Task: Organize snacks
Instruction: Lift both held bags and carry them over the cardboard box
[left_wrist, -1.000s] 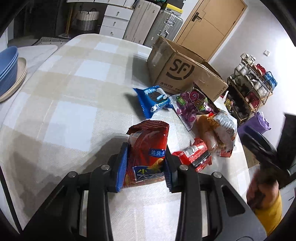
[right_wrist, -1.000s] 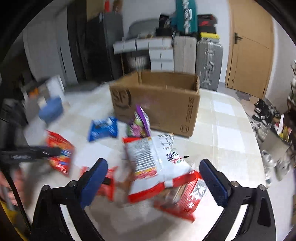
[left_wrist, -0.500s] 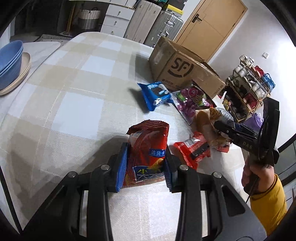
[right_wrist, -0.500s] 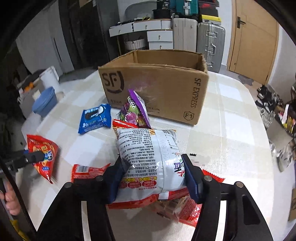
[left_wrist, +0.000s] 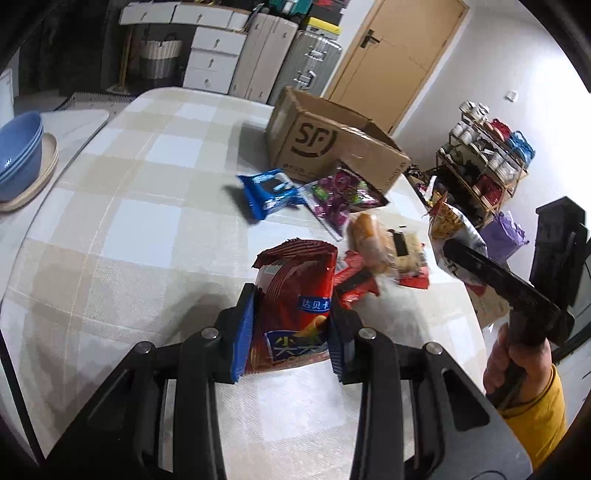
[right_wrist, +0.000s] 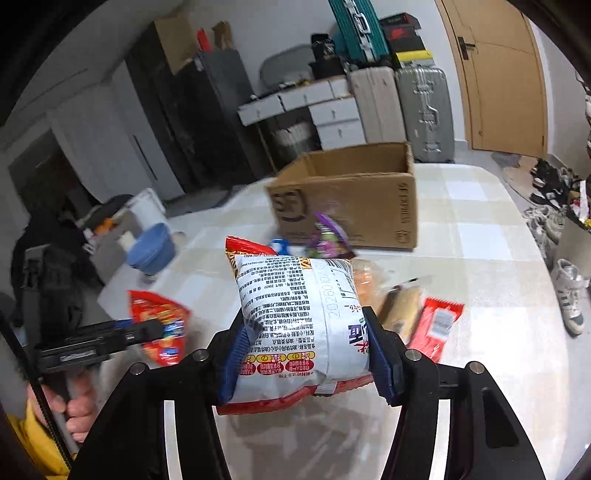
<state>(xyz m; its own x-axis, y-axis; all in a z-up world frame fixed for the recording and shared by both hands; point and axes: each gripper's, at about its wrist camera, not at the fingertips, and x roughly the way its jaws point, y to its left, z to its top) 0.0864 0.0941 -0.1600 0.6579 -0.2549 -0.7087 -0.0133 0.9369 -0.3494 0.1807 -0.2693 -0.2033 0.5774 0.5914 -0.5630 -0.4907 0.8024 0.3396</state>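
Note:
My left gripper (left_wrist: 291, 325) is shut on a red chip bag (left_wrist: 295, 295) held above the checked tablecloth; the bag also shows in the right wrist view (right_wrist: 160, 325). My right gripper (right_wrist: 306, 343) is shut on a white and red snack bag (right_wrist: 299, 317), lifted off the table; it also shows at the right of the left wrist view (left_wrist: 452, 236). An open SF cardboard box (left_wrist: 332, 147) stands at the far side (right_wrist: 347, 199). On the table lie a blue cookie pack (left_wrist: 267, 194), a purple candy bag (left_wrist: 341, 195), a bread pack (left_wrist: 384, 243) and a red wrapper (left_wrist: 354, 280).
Blue bowls on a plate (left_wrist: 18, 155) sit on a side surface at the left. Suitcases (left_wrist: 291, 62), drawers and a door stand behind the table. A shoe rack (left_wrist: 484, 162) is at the right, off the table edge.
My right gripper closed on the white snack bag and lifted it off the pile. My left gripper kept hold of the red chip bag and rose slightly.

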